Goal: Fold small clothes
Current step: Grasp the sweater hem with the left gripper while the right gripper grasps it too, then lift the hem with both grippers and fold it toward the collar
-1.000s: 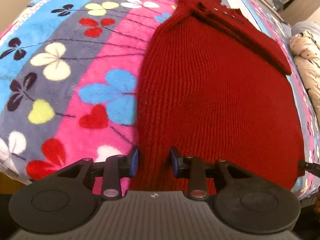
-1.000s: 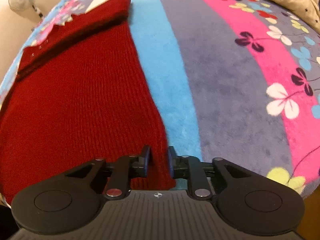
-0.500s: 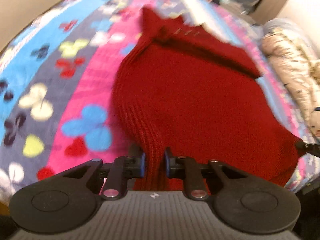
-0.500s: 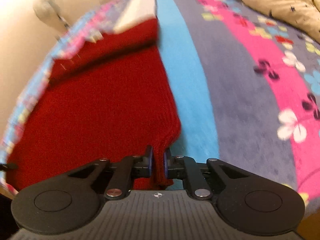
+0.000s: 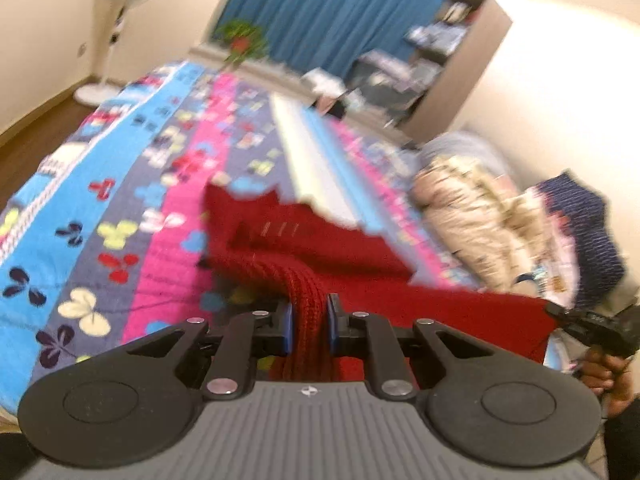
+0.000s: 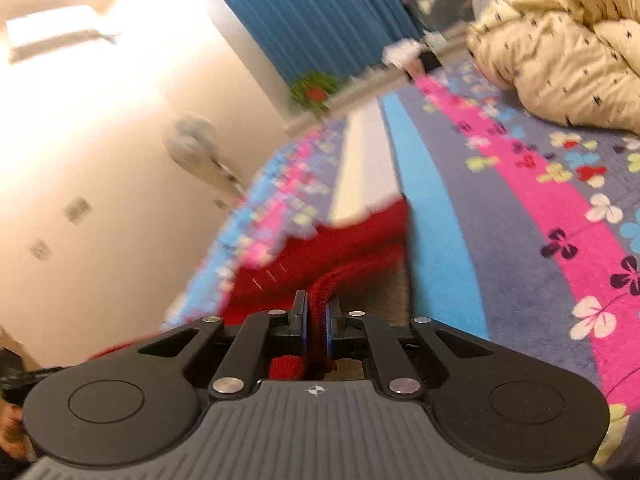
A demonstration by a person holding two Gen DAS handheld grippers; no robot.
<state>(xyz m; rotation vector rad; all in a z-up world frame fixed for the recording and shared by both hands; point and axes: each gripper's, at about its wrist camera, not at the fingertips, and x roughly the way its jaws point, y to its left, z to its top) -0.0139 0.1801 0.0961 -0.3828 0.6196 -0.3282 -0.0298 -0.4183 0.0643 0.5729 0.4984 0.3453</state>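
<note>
A red knit sweater (image 5: 304, 252) lies on a flowered bedspread (image 5: 120, 208), with its near hem lifted off the bed. My left gripper (image 5: 309, 318) is shut on a bunched fold of the hem at its left corner. My right gripper (image 6: 316, 322) is shut on the right corner of the same sweater (image 6: 344, 240). The hem stretches between both grippers; the right gripper also shows at the right edge of the left wrist view (image 5: 576, 320). The sweater's far part with the collar still rests on the bed.
A cream star-print quilt (image 6: 560, 56) is heaped at the bed's right side, also in the left wrist view (image 5: 472, 208). A standing fan (image 5: 120, 4) stands by the wall on the left. Blue curtains (image 5: 332, 12) and cluttered shelves (image 5: 408, 64) are beyond the bed.
Both grippers closed on the sweater's near hem corners and lifted it. The views have tilted up from the bed to the room, and the sweater's lower half has come off the bedspread.
</note>
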